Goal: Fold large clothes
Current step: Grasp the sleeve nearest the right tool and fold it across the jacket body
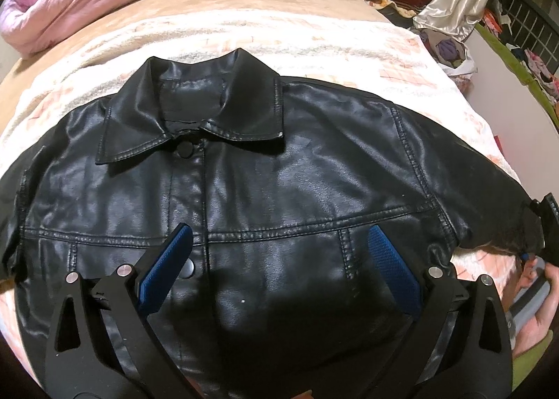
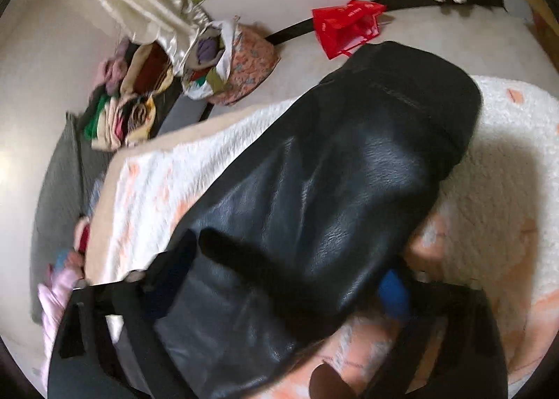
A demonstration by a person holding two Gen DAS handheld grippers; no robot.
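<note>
Fingers point(image 1: 178, 252) of the left gripper point(image 1: 279, 269) stand spread and released above the jacket point(image 1: 279, 168), which lies face up on the blanket point(image 1: 314, 42) on the bed, its buttoned front between them. Right gripper point(image 2: 279, 290) has the jacket's sleeve point(image 2: 332, 172) between its fingers point(image 2: 393, 290); blur hides whether they pinch it.

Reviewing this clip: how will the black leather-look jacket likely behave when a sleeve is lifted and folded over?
The jacket looks glossy and smooth, so it may slip between the fingers. Its sleeve keeps a rounded, puffed shape with broad creases, suggesting stiffer, heavier material than thin cloth. It will probably bend in wide curves and may spring back on the fluffy blanket.
</note>
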